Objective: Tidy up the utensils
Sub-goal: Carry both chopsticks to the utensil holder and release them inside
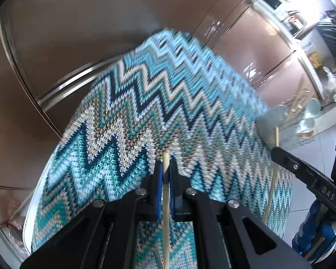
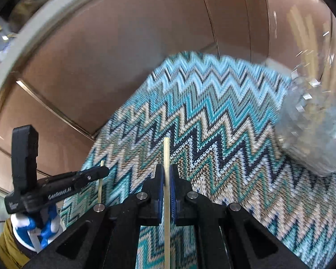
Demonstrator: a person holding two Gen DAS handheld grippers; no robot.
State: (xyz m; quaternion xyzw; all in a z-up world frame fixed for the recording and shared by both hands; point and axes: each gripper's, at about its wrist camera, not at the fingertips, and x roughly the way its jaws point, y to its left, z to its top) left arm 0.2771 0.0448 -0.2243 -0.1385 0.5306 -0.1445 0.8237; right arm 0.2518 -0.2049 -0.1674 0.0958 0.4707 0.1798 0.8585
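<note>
Left hand-held gripper (image 1: 165, 174) and right hand-held gripper (image 2: 166, 177) each clamp one thin pale wooden chopstick (image 1: 166, 201) (image 2: 166, 201) above the zigzag-knit blue cloth (image 1: 145, 103). Step: transfer. Next: carry both to the faceted clear glass holder (image 2: 313, 121).

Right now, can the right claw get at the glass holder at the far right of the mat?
Probably not yet: the right claw is shut on a chopstick. The mat between it and the glass holder looks bare, so the path seems free.

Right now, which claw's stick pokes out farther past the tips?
The right claw's stick. It pokes well past the right claw; the left claw's stick barely clears the left claw.
</note>
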